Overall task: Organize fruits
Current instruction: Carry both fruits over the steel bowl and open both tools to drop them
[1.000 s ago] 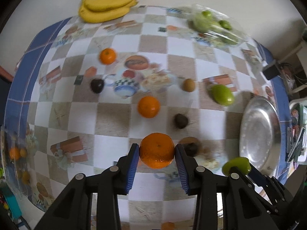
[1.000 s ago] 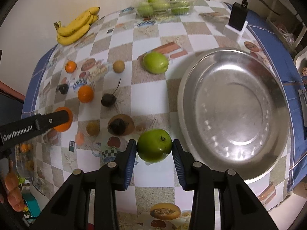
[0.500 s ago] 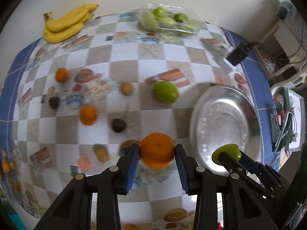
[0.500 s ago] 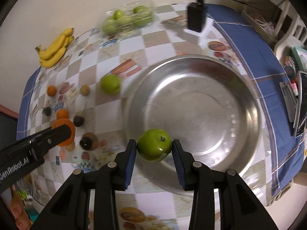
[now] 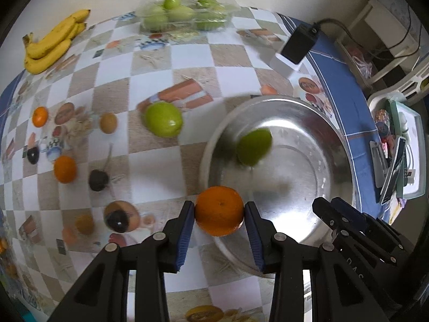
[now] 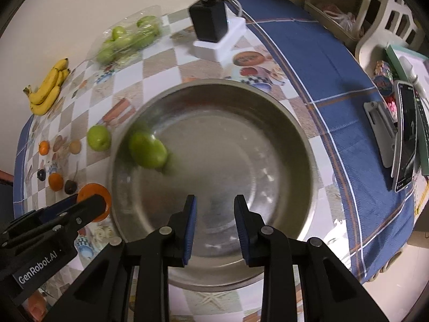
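- Gripping a large orange [image 5: 219, 210] between its two blue pads, the left gripper [image 5: 218, 214] hangs over the near rim of the metal bowl [image 5: 332, 145].
- The right gripper [image 6: 214, 217] has its jaws parted with nothing between them, poised above the bowl's near side.
- One green apple [image 6: 147, 150] lies inside the bowl against its left wall, blurred in both views.
- A second green apple [image 5: 163, 119] sits on the checked tablecloth [image 5: 150, 155], just left of the bowl.
- Two smaller oranges [image 5: 65, 169] and several small dark and brown fruits [image 5: 98, 179] are scattered further left on the cloth.
- A bunch of bananas [image 5: 51, 44] rests at the far left corner.
- A clear pack of green fruit [image 5: 185, 12] stands at the far edge.
- A black charger [image 6: 210, 21] on a white block sits beyond the bowl, near the blue border of the cloth.
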